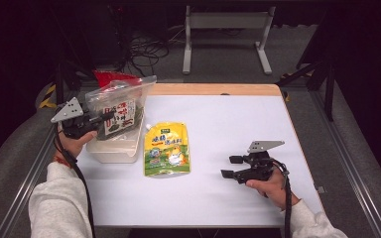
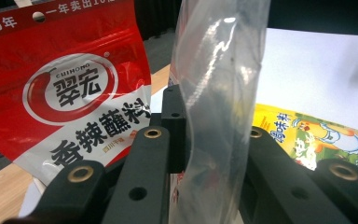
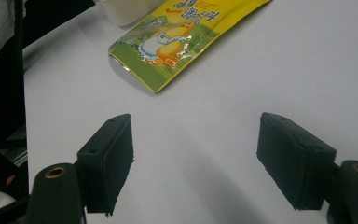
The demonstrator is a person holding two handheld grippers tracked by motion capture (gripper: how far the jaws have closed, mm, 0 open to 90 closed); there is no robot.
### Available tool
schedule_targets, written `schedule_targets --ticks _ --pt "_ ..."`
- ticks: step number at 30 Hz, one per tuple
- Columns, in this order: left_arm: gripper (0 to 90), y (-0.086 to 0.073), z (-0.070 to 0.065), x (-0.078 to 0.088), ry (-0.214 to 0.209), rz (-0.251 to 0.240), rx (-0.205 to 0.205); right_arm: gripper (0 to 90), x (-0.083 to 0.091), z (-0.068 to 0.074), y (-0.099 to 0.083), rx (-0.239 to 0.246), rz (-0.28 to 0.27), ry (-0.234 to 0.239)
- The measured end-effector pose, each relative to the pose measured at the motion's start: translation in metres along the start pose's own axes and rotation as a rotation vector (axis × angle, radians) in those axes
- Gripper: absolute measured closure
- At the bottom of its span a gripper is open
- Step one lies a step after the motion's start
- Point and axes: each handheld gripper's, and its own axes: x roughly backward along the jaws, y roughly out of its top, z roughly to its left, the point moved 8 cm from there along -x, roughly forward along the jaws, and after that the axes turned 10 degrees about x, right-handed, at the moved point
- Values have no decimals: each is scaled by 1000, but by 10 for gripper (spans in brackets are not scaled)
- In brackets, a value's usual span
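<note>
Left gripper (image 1: 110,117) clenched on a clear plastic bag (image 1: 121,106) above the bin (image 1: 113,150); right gripper (image 1: 231,166), at four o'clock, released over the tabletop (image 1: 228,119).

Black left claw (image 1: 110,117), grey three-cornered plates, black cables, pale grey sleeves (image 1: 59,206).

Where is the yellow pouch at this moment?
In the high view the yellow pouch lies flat on the white table, left of centre, just right of the plastic bin and well left of the right gripper.
</note>
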Motion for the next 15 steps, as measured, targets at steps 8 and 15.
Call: schedule_targets --ticks 8,15 --pt "804 -2 2 2 23 -32 37 265 2 -1 0 2 1 -6" --pt "709 -3 2 1 92 -12 43 261 2 -2 1 7 -1 -3"
